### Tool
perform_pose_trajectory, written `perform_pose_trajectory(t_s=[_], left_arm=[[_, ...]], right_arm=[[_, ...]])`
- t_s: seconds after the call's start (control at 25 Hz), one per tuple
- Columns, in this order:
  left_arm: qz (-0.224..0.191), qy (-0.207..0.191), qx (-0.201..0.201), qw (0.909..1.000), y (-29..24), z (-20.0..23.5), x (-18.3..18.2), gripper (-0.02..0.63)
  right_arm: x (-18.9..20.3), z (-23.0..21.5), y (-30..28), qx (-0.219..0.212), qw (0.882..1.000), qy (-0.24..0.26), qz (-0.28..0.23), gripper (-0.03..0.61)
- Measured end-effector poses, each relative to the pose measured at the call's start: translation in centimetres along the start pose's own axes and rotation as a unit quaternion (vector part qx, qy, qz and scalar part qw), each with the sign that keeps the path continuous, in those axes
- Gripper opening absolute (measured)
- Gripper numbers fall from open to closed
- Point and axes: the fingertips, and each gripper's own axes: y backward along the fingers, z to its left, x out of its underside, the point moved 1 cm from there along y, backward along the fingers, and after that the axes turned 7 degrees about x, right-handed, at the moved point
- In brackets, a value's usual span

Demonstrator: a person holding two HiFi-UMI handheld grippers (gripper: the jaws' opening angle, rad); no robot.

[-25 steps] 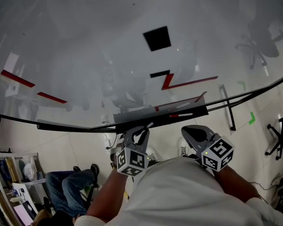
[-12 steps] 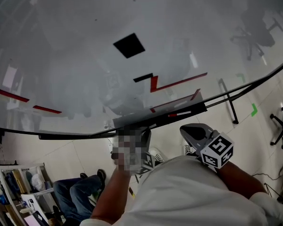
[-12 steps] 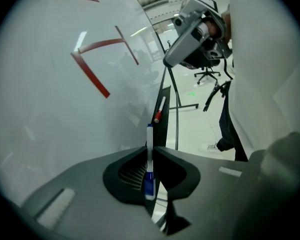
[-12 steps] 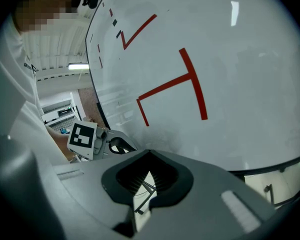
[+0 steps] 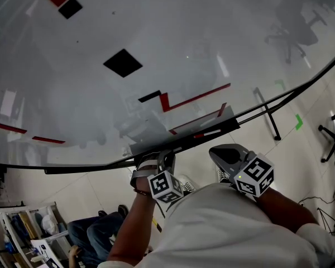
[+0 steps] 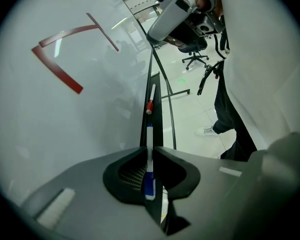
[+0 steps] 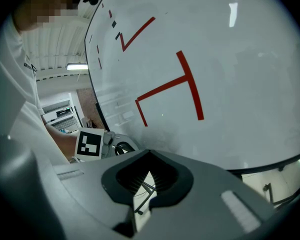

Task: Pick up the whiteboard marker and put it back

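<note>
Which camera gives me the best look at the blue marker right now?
The left gripper view: the blue marker sits clamped between the closed jaws of the left gripper, lined up along the tray under the whiteboard. In the head view I cannot make it out behind the left gripper. The right gripper view does not show it.

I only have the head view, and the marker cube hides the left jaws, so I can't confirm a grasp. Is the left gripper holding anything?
Observer: Yes. The left gripper is shut on a white marker with a blue end.
Operator: How does it sit?
Observer: Lengthwise between the jaws, blue end rearmost, in line with the tray and pointing toward the red-capped marker.
Operator: And the right gripper?
Observer: The right gripper has its jaws together, with nothing between them.
</note>
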Motion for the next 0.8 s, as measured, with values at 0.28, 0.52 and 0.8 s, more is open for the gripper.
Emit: perform_pose_trajectory(t_s=[0.28,0.52,0.8], left_arm=[[0.031,-0.004,0.006,0.9995,-1.6,0.6,0.3,0.054],[0.042,-0.016,0.012,0.9989,-2.3,0.6,0.5,0.055],[0.043,-0.012,0.013,0.9989,-2.6,0.6,0.5,0.055]], right_arm=[[0.1,0.1,0.0,-0.001,1.000,0.001,0.001,0.002],[-0.1,-0.1,0.2,0.002,1.000,0.002,-0.002,0.002],[0.1,-0.3,0.4,0.004,1.000,-0.004,-0.002,0.002]])
